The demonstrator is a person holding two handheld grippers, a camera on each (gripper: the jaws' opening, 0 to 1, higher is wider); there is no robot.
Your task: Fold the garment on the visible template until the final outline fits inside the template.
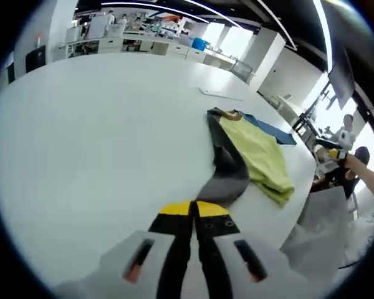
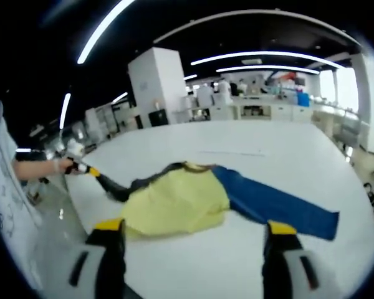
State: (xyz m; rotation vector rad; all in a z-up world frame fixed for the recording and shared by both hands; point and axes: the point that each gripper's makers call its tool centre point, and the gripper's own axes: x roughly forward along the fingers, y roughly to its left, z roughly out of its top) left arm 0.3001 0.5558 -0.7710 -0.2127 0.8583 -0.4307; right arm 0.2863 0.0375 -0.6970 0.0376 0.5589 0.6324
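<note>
A garment lies on the white table [image 1: 100, 143], with a yellow-green body [image 1: 258, 156], a blue sleeve [image 1: 271, 131] and a dark grey sleeve [image 1: 227, 174]. My left gripper [image 1: 193, 208] is shut on the end of the grey sleeve, which is stretched out from the body. In the right gripper view the yellow body [image 2: 174, 199] lies ahead, the blue sleeve [image 2: 274, 205] spreads right, and the grey sleeve [image 2: 121, 187] runs left to the left gripper [image 2: 87, 169], held by a hand. My right gripper [image 2: 194, 227] stands open at the table's near edge, nothing between its jaws.
A thin flat white sheet [image 1: 221, 93] lies on the table beyond the garment. The table edge [image 1: 305, 187] drops off just past the garment's body. A person's arm [image 1: 368, 174] and the right gripper [image 1: 333, 149] are off that edge. Desks and shelves [image 1: 131, 37] line the far wall.
</note>
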